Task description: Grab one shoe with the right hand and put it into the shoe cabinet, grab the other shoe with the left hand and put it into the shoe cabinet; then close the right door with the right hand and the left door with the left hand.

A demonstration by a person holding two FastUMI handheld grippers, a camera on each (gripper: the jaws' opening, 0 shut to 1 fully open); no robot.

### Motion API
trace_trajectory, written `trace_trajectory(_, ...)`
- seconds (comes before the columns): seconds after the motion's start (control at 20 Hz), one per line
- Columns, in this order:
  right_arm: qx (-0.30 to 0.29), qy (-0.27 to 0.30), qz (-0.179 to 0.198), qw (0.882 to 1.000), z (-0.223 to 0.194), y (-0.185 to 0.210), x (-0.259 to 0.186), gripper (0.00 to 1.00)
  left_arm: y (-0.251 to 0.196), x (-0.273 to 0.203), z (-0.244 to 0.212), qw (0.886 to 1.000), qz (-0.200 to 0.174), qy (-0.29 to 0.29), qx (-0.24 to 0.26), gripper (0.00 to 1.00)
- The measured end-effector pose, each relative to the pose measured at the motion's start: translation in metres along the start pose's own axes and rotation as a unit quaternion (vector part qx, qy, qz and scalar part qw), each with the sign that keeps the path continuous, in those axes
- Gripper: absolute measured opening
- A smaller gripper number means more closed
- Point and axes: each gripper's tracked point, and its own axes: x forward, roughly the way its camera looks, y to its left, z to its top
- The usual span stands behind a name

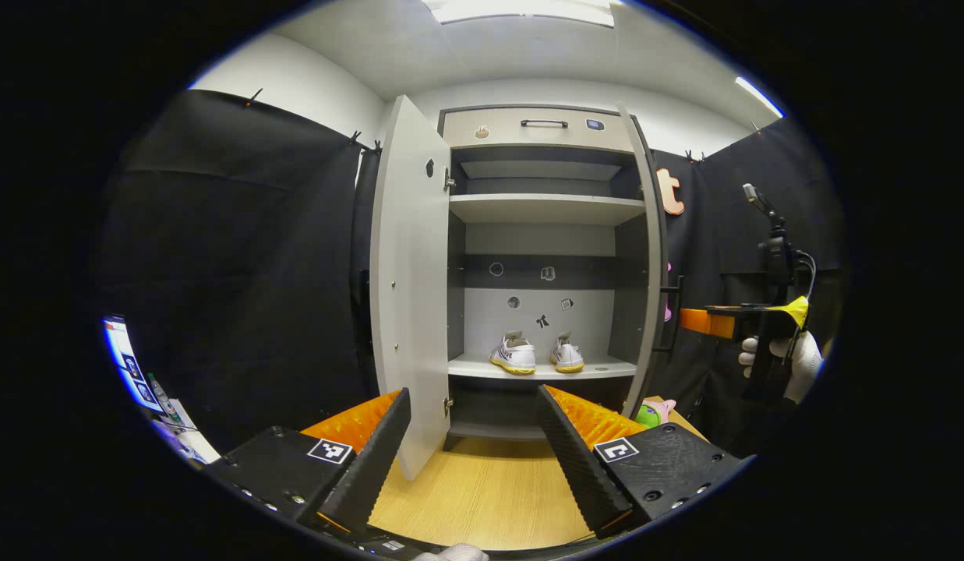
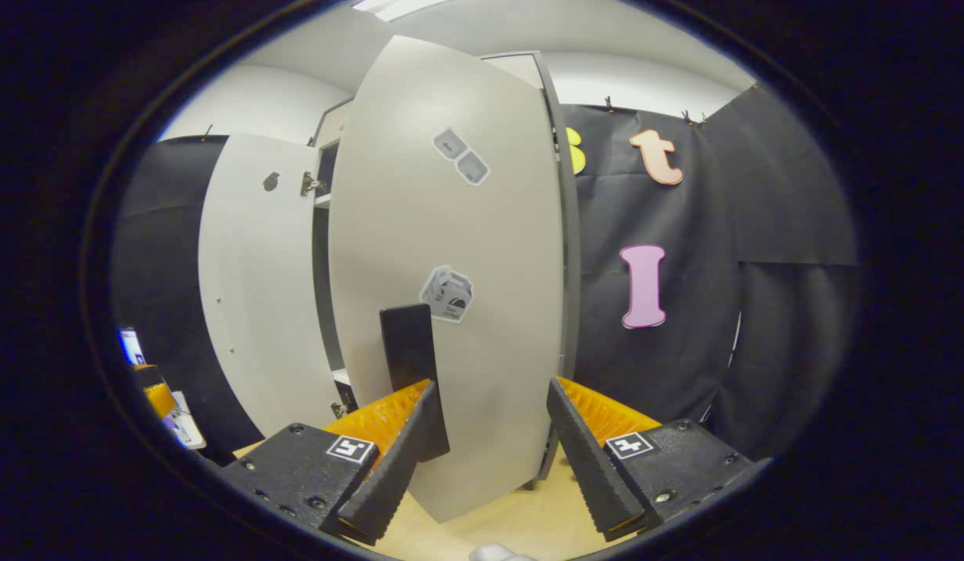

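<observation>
Two white shoes with yellow soles, one (image 1: 513, 354) beside the other (image 1: 566, 355), stand on the lower shelf (image 1: 606, 366) of the shoe cabinet (image 1: 540, 128). Both doors stand open: the left door (image 1: 410, 273) swung towards me, the right door (image 1: 650, 257) seen edge-on. My left gripper (image 1: 474, 393) is open and empty, well in front of the cabinet. My right gripper (image 1: 688, 320), held by a gloved hand (image 1: 801, 358), sits outside the right door by its handle (image 1: 673, 312). In the right gripper view, the right gripper (image 2: 491, 389) is open, facing the door's outer face (image 2: 450, 234), its black handle (image 2: 407, 343) just past the left finger.
A wooden floor board (image 1: 482, 491) lies in front of the cabinet. Black cloth walls (image 1: 240, 257) hang on both sides. A screen (image 1: 127, 362) glows low at the left. Something green and pink (image 1: 655, 411) lies by the right door's foot. The left door (image 2: 256, 288) shows beyond the right one.
</observation>
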Motion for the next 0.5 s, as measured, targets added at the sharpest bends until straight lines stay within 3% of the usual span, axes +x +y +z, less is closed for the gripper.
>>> trace_trajectory(0.15,0.010,0.002,0.021,1.000,-0.002,0.026,0.003,0.97,0.002,-0.003,0.000,1.000,-0.004,0.001,-0.001,0.96)
trace_trajectory(0.5,-0.008,-0.016,0.008,1.000,-0.002,0.042,-0.028,0.94,0.007,-0.006,0.004,1.000,-0.022,-0.004,0.003,0.96)
